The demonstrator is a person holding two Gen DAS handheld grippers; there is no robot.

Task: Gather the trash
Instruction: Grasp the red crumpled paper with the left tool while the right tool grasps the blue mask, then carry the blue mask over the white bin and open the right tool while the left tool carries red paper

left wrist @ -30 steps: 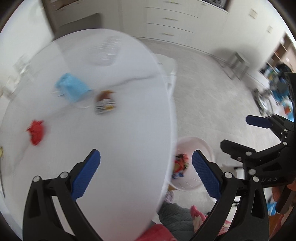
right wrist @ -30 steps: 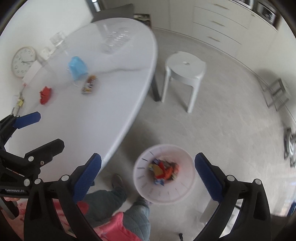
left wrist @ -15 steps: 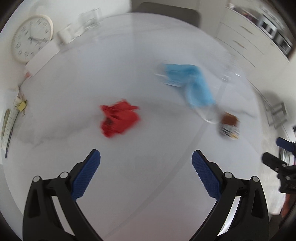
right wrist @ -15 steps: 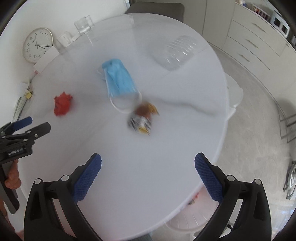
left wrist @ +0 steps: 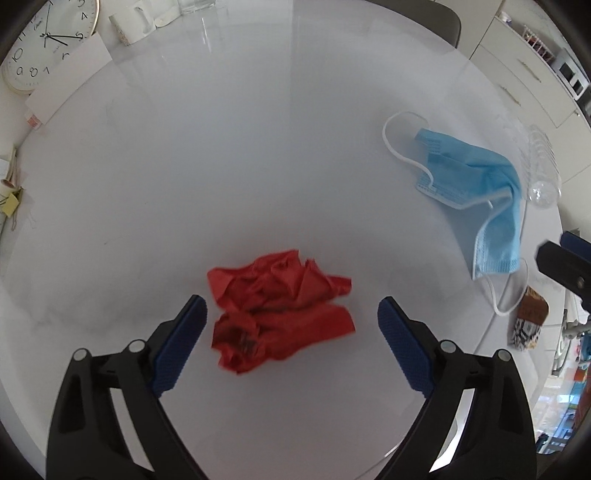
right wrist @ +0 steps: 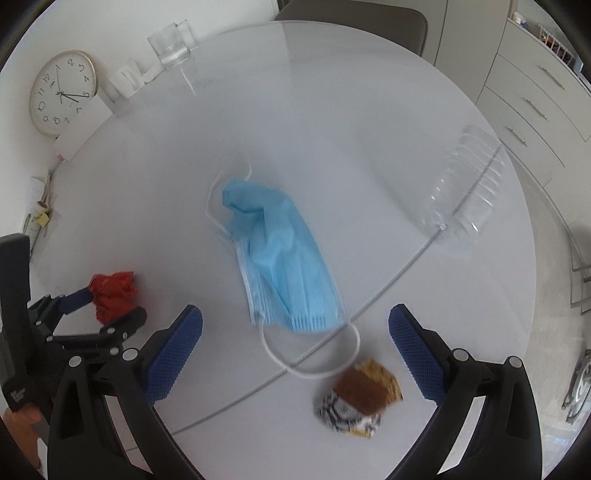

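A crumpled red wrapper [left wrist: 280, 308] lies on the white round table [left wrist: 258, 147], between the open fingers of my left gripper [left wrist: 291, 314]; it also shows in the right wrist view [right wrist: 112, 293]. A blue face mask [right wrist: 284, 266] lies mid-table, also in the left wrist view [left wrist: 480, 188]. A brown and white snack wrapper [right wrist: 358, 400] lies between the open fingers of my right gripper [right wrist: 295, 325], near the table's front edge. A clear plastic bottle [right wrist: 465, 192] lies on its side at the right.
A wall clock [right wrist: 62, 92], a drinking glass [right wrist: 171, 44] and small white cups [right wrist: 127, 79] stand at the table's far left edge. Papers and clips [left wrist: 9, 192] lie at the left. White drawers [right wrist: 535, 96] and a chair back [right wrist: 354, 18] are behind.
Both grippers swung from the floor bin back over the table and came down. The left one closed in on the red wrapper, the right one on the mask and snack wrapper.
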